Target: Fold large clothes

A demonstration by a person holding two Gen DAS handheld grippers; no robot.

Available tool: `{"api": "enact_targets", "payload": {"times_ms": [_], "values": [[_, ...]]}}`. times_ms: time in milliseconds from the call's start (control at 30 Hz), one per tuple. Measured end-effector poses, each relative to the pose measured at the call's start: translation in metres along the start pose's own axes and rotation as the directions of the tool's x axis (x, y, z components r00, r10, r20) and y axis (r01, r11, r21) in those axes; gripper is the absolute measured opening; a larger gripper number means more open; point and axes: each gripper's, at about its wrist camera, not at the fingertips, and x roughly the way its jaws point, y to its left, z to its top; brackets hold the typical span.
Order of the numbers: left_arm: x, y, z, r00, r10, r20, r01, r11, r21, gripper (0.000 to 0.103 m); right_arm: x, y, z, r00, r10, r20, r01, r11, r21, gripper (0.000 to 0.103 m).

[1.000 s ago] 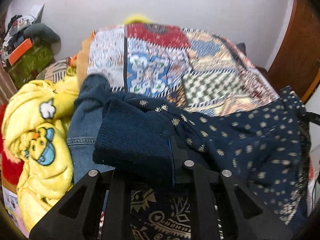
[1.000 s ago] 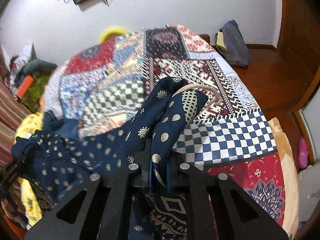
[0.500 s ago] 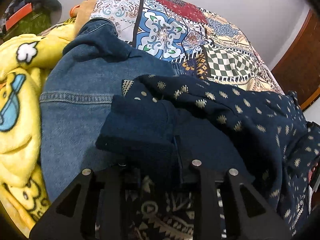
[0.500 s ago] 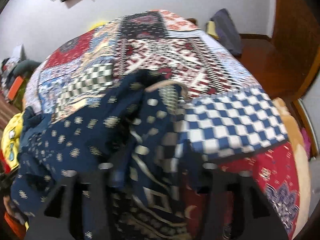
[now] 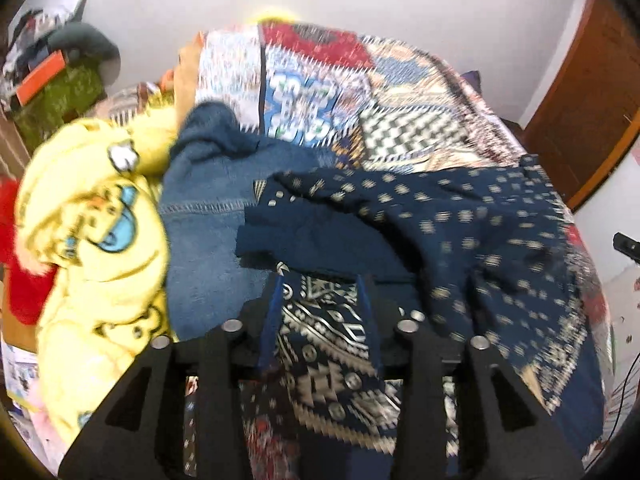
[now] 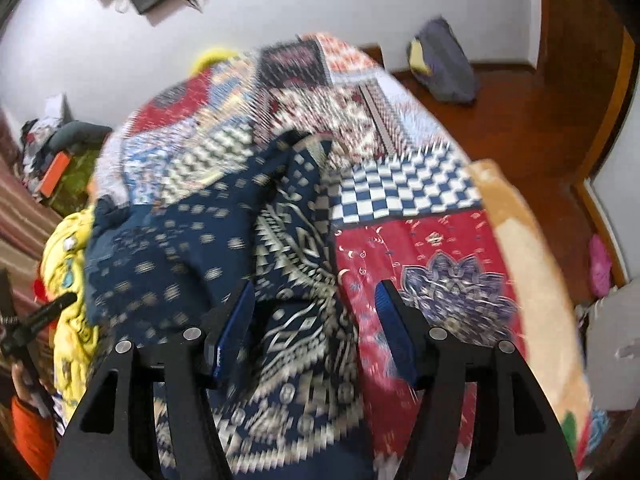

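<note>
A patchwork bedspread (image 6: 420, 256) carries the navy patterned garment (image 5: 460, 220), stretched left to right across its near part. Both the left gripper (image 5: 320, 296) and right gripper (image 6: 316, 320) stand spread directly over it, clamping nothing.

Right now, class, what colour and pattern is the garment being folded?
Navy garment with pale geometric motifs; right wrist view.

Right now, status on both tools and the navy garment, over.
Left tool open, right tool open, neither gripping. Navy garment lies rumpled across the quilt, fold unfinished. Jeans and yellow blanket crowd its left edge.
</note>
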Motion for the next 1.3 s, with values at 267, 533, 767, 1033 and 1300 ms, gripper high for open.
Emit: {"api": "enact_targets", "payload": {"times_ms": [267, 533, 767, 1033, 1300], "values": [[-0.086, -0.021, -0.015, 0.997, -0.017, 0.079, 0.013, 0.998, 0.056, 0.088, -0.076, 0.026, -0.023, 0.994, -0.041, 0.101, 0.056, 0.988, -0.145, 0.069], [-0.095, -0.017, -0.073, 0.999, -0.048, 0.012, 0.047, 0.993, 0.108, 0.094, -0.084, 0.029, -0.068, 0.995, -0.047, 0.092, 0.062, 0.984, -0.167, 0.08], [-0.074, 0.008, -0.127, 0.987, -0.115, -0.112, 0.119, 0.992, 0.035, 0.094, -0.069, 0.024, -0.121, 0.998, -0.053, 0.016, 0.055, 0.982, -0.182, 0.08], [-0.047, 0.011, -0.19, 0.929, -0.258, -0.265, 0.255, 0.966, -0.046, 0.093, -0.051, 0.016, -0.146, 0.999, -0.012, -0.03, 0.008, 0.993, -0.12, 0.08], [-0.022, 0.002, -0.227, 0.874, -0.354, -0.332, 0.332, 0.935, -0.122, 0.092, -0.016, 0.001, -0.165, 0.986, 0.016, -0.168, -0.028, 0.997, -0.07, 0.08]]}}
